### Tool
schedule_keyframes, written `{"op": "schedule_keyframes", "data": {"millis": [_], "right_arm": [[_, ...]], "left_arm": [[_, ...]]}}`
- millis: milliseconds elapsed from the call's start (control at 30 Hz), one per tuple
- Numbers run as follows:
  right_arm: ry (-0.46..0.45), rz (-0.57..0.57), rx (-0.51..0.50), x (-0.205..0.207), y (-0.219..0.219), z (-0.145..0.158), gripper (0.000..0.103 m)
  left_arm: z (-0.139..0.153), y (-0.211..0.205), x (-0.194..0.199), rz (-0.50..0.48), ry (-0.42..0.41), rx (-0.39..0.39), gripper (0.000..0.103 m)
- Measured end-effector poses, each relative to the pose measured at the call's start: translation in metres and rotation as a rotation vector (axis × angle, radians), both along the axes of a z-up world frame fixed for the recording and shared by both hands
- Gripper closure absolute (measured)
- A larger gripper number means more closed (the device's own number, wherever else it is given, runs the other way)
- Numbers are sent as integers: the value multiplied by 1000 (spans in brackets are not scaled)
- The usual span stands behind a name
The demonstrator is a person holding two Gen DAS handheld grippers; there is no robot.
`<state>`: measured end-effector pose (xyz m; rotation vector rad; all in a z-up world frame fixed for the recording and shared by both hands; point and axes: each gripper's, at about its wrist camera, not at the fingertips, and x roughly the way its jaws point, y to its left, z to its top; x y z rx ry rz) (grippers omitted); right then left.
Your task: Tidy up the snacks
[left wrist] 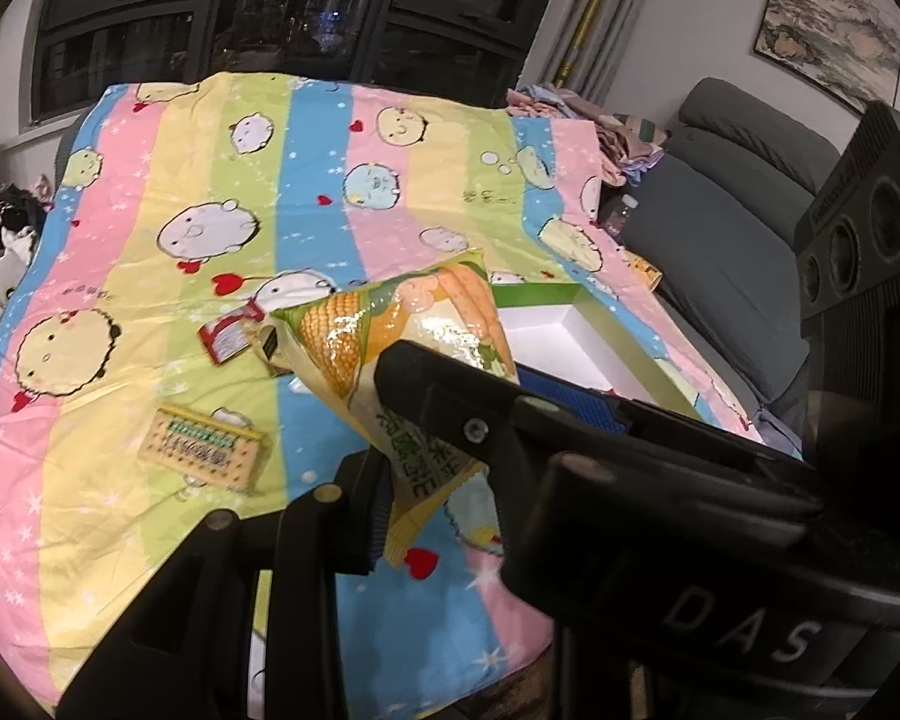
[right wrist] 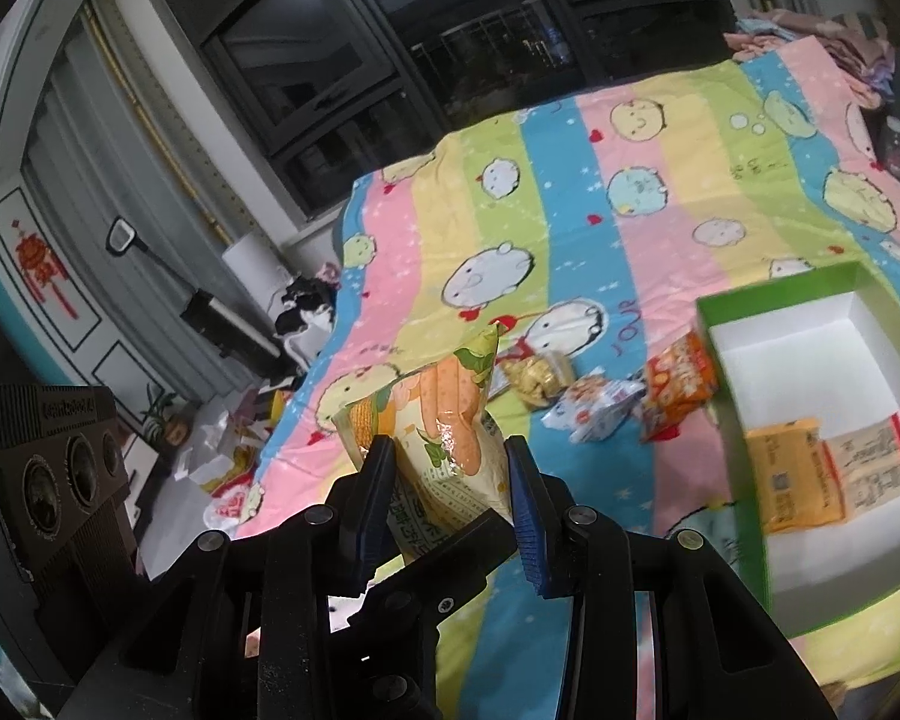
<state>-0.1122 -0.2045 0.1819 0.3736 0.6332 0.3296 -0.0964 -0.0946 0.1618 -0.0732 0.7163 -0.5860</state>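
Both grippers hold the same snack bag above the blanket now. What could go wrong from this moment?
1. The left gripper and right gripper both clamp the corn-and-carrot snack bag; if the hands drift apart, it may tear or slip free.
2. The green box already holds an orange packet, so the bag could land on it or catch the rim.
3. Loose packets beside the box might get knocked.

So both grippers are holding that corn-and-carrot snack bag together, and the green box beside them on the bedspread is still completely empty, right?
Not quite. Both the left gripper and the right gripper do grip the corn-and-carrot snack bag, but the green box isn't empty: the right wrist view shows an orange packet and a pale printed packet lying inside it.
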Motion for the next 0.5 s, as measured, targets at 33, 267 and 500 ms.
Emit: {"op": "schedule_keyframes", "data": {"millis": [33, 267, 500], "right_arm": [[-3, -4, -1, 1, -5, 0, 63], [-31, -21, -10, 8, -29, 13, 63], [-104, 10, -35, 24, -45, 38, 63]], "left_arm": [[1, -4, 2, -6, -1, 2, 76], [14, -28, 12, -27, -34, -6, 76], [35, -40, 24, 2, -96, -33, 76]]}}
